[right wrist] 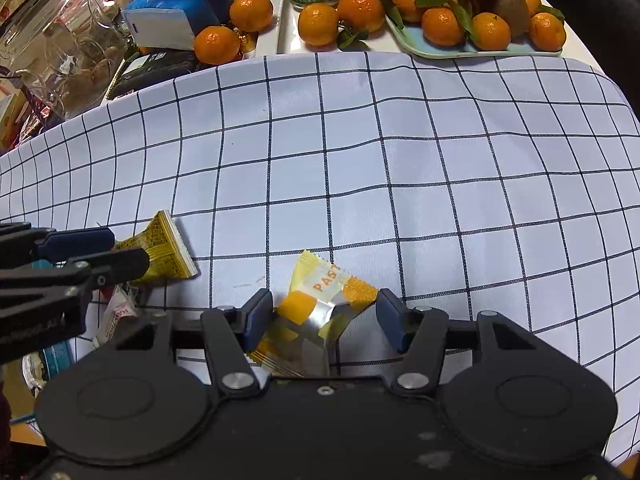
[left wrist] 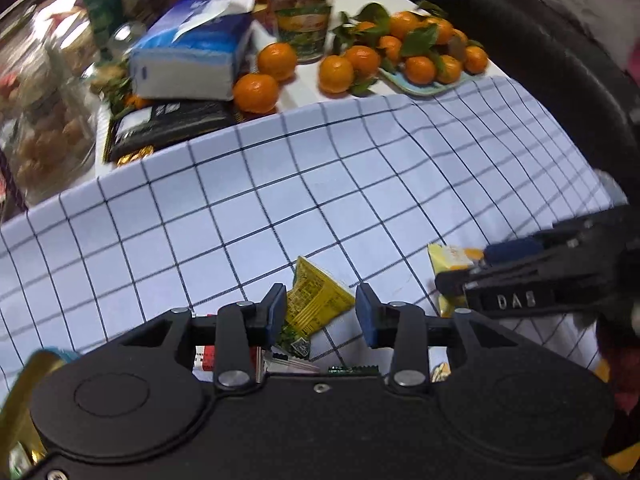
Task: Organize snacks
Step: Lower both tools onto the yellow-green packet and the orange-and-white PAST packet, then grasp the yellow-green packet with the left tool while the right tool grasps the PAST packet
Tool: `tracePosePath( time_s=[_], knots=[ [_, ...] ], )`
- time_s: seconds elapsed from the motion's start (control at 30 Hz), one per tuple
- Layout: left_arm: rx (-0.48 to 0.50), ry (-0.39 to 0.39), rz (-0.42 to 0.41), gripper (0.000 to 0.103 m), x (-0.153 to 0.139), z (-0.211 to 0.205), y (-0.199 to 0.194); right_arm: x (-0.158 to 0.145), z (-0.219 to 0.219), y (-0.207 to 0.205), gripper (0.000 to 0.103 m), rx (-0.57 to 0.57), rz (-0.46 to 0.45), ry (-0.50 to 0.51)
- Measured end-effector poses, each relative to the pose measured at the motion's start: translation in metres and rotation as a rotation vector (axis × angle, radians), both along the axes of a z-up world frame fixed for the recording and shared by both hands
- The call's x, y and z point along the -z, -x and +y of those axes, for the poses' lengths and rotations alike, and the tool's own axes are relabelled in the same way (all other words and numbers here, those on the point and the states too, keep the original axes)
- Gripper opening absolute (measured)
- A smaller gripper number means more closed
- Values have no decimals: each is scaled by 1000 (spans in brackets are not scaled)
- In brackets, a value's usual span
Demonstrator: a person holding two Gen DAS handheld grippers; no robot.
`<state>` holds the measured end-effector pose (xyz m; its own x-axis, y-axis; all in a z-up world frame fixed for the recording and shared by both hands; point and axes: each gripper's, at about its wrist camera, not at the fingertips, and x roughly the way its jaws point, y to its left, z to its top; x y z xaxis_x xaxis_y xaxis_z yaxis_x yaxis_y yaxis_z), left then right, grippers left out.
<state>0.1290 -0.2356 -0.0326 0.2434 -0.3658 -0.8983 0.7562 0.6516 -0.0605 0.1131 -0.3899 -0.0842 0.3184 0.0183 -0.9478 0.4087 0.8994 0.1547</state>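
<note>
A yellow-green snack packet (left wrist: 314, 300) lies on the checked cloth (left wrist: 280, 208) between the fingers of my left gripper (left wrist: 322, 312), which is open around it. It also shows in the right wrist view (right wrist: 164, 252). A yellow and silver pastry packet (right wrist: 320, 308) lies between the fingers of my right gripper (right wrist: 324, 320), which is open around it. It also shows in the left wrist view (left wrist: 450, 260), partly hidden by the right gripper (left wrist: 460, 276). More wrapped snacks (right wrist: 118, 314) lie under the left gripper (right wrist: 120, 252).
At the back stand a plate of tangerines (right wrist: 472, 20), loose tangerines (left wrist: 256, 92), a blue tissue pack (left wrist: 192, 52), a jar with a green label (left wrist: 302, 12), glass jars (right wrist: 68, 52) and a black box (left wrist: 172, 124). A dark chair (left wrist: 560, 60) curves around the right.
</note>
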Motion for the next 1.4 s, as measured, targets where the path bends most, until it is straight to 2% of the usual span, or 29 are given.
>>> tracePosePath(
  time_s=[0.1, 0.27, 0.63, 0.67, 0.7, 0.73, 0.8, 0.83, 0.9, 1.0, 1.07, 1.13, 1.17, 1.23, 1.4],
  knots=[
    [35, -62, -60, 51, 6, -6, 9, 0, -2, 0, 59, 3, -1, -5],
    [30, -104, -62, 52, 18, -11, 8, -1, -4, 2, 59, 9, -2, -10],
    [-44, -87, -36, 56, 20, -13, 2, -1, -3, 3, 59, 9, -4, -10],
    [-51, -83, -40, 54, 20, -13, 2, -1, -2, 3, 59, 2, -6, -6],
    [-58, -78, -32, 38, 19, -13, 1, -2, -1, 3, 55, -9, -10, -2],
    [-67, -65, -2, 34, 19, -12, -2, -3, 2, 3, 55, -22, -12, 11],
    [-108, -27, 47, 32, 18, -8, -9, -6, 6, 3, 46, -39, -27, 21],
    [-124, -14, 59, 31, 17, -5, -11, -8, 7, 3, 38, -41, -34, 26],
    [-139, -2, 62, 31, 16, -3, -13, -10, 6, 2, 33, -34, -45, 36],
    [-128, -13, 70, 32, 16, -6, -11, -10, 1, 1, 32, -7, -44, 22],
    [-121, -28, 54, 37, 18, -10, -7, -9, -3, 1, 32, 13, -39, 4],
    [-108, -43, 41, 49, 20, -14, -6, -8, -7, 2, 37, 29, -33, -12],
    [-107, -47, 39, 51, 21, -16, -5, -7, -8, 2, 38, 38, -30, -20],
    [-111, -53, 34, 52, 23, -18, -5, -6, -11, 3, 46, 55, -22, -36],
    [-123, -64, 18, 54, 25, -24, -7, -4, -9, 3, 47, 50, -12, -60]
  ],
)
